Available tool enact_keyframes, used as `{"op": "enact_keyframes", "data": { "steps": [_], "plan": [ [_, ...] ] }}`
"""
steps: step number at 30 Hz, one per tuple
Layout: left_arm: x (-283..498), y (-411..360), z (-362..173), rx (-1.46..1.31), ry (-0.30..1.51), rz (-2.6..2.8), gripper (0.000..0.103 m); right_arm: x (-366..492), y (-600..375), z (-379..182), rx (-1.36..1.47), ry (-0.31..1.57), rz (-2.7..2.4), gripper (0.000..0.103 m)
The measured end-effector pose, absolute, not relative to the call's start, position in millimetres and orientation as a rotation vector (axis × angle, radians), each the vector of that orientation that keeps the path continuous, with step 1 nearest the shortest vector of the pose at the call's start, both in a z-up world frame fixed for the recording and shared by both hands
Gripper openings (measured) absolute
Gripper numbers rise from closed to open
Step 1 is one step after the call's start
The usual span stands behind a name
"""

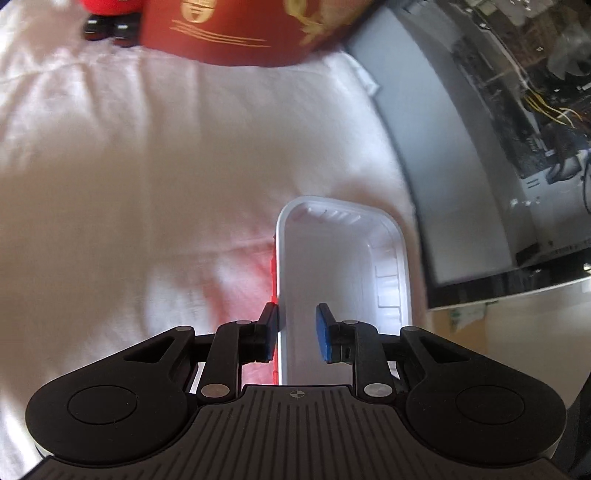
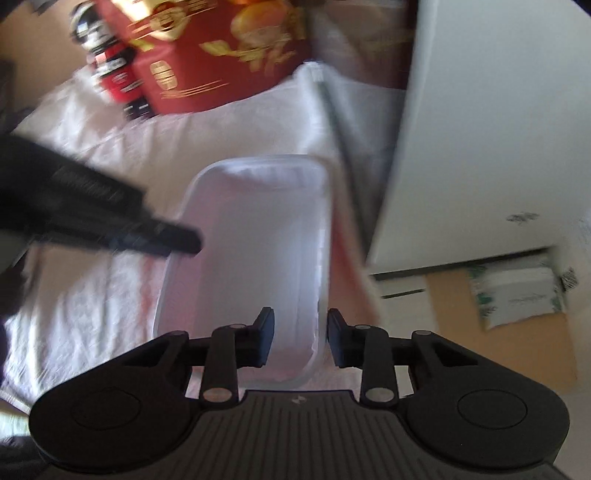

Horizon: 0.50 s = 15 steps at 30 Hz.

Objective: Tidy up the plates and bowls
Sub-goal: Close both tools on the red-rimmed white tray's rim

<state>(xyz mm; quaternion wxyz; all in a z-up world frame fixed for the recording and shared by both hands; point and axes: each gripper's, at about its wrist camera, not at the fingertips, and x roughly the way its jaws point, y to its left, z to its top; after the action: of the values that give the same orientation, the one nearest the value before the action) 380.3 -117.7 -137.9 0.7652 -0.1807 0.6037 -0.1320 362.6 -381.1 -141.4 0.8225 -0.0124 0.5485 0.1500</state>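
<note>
A white rectangular plastic bowl [image 1: 340, 266] with red outer sides lies on a white cloth. My left gripper [image 1: 297, 332] is open, its jaws set either side of the bowl's left rim without closing on it. In the right wrist view the same bowl [image 2: 258, 251] shows blurred. My right gripper [image 2: 301, 339] is open, its jaws either side of the bowl's right rim. The left gripper [image 2: 184, 240] reaches in from the left to the bowl's other rim.
A red box with gold print [image 1: 243, 29] and a red and black can [image 2: 114, 81] stand at the far end of the cloth [image 1: 129, 166]. A grey-white panel [image 2: 480, 129] rises on the right. A floor with a cardboard box [image 2: 509, 299] lies beyond the cloth's right edge.
</note>
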Motion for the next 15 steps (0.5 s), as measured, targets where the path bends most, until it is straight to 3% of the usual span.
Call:
{"op": "enact_keyframes", "data": {
  "steps": [12,15],
  "plan": [
    [369,-95,-154,-0.419,1.369,-0.26,0.021,388,-360,-146,0.04,1.227,0.45,0.031],
    [364,-96,-144,-0.386,1.356,-0.266,0.021,394,-357,-148,0.065,1.257,0.454,0.027]
  ]
}}
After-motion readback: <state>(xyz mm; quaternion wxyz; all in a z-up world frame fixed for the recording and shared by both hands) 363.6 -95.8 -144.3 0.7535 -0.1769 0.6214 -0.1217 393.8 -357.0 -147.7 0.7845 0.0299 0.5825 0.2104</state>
